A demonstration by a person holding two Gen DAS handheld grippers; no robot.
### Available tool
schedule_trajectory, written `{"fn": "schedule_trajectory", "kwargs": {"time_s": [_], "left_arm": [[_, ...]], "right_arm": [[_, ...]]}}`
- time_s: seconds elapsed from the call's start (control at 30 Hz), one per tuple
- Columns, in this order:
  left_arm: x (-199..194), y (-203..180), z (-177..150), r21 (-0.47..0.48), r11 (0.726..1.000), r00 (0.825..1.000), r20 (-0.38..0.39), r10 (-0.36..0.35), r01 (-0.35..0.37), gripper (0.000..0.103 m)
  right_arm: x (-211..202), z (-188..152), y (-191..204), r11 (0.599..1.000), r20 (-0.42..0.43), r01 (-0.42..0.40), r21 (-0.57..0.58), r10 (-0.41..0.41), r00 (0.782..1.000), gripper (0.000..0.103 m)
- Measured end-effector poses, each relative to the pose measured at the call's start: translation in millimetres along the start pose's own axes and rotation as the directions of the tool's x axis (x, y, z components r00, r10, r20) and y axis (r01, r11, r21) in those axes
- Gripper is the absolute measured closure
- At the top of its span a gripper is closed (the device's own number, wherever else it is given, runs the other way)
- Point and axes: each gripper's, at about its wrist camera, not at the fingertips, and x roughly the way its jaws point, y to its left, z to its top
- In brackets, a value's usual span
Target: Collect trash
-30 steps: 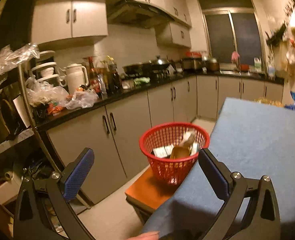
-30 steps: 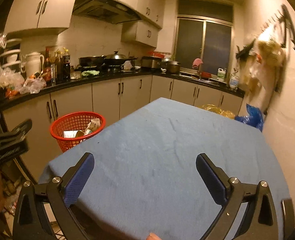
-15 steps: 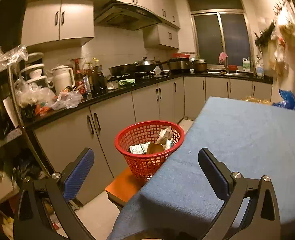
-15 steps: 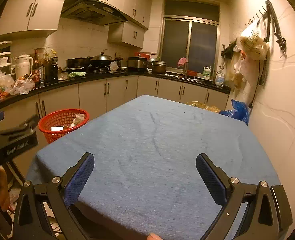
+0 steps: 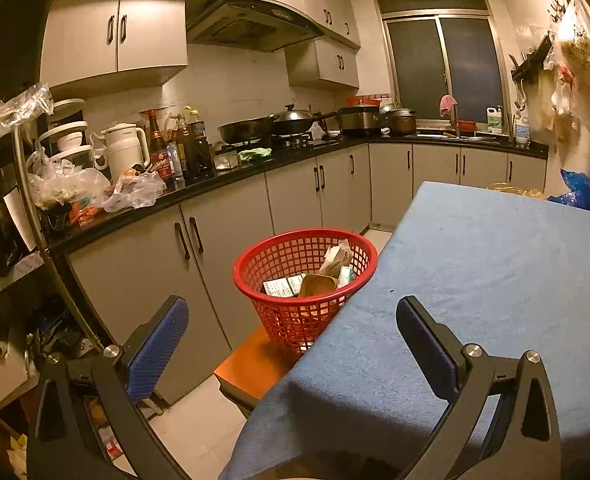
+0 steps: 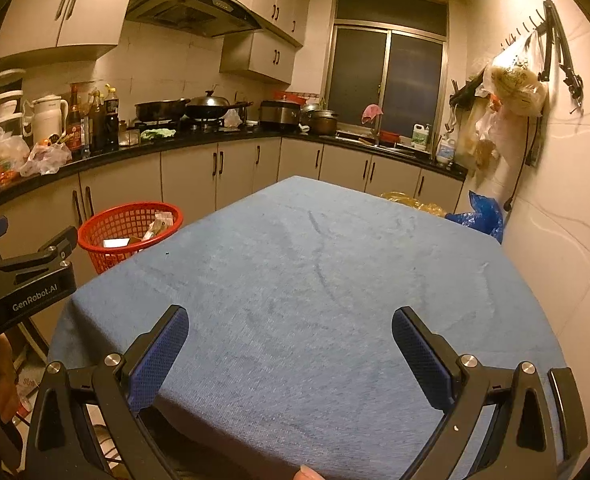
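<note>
Collected trash (image 5: 318,276) is seen lying in the red basket (image 5: 255,258) on a stool beside the blue-clothed desk (image 6: 315,280). Both the left gripper (image 5: 291,326) and right gripper (image 6: 290,334) are held with fingers spread and empty; nothing appears left, so withdrawal is judged next.

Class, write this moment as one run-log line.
left gripper: open, empty | right gripper: open, empty | red basket: holds trash, on stool | blue tablecloth: bare

The blue-clothed worktop (image 6: 315,288) lies bare and open to approach. At its left edge the red basket (image 5: 295,280) on a wooden stool (image 5: 255,364) narrows the aisle before the cabinets (image 5: 223,256).
</note>
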Motion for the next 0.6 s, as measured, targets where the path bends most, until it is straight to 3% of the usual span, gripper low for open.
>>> {"fn": "schedule_trajectory", "kwargs": {"time_s": [0.6], "left_arm": [[5.3,-0.3,-4.7,0.013,1.0,1.0,-0.017,0.014,-0.014,0.0]], "right_arm": [[3.9,-4.4,7.1,1.0,-0.025,-0.001,-0.015,0.0,1.0,0.0]]}}
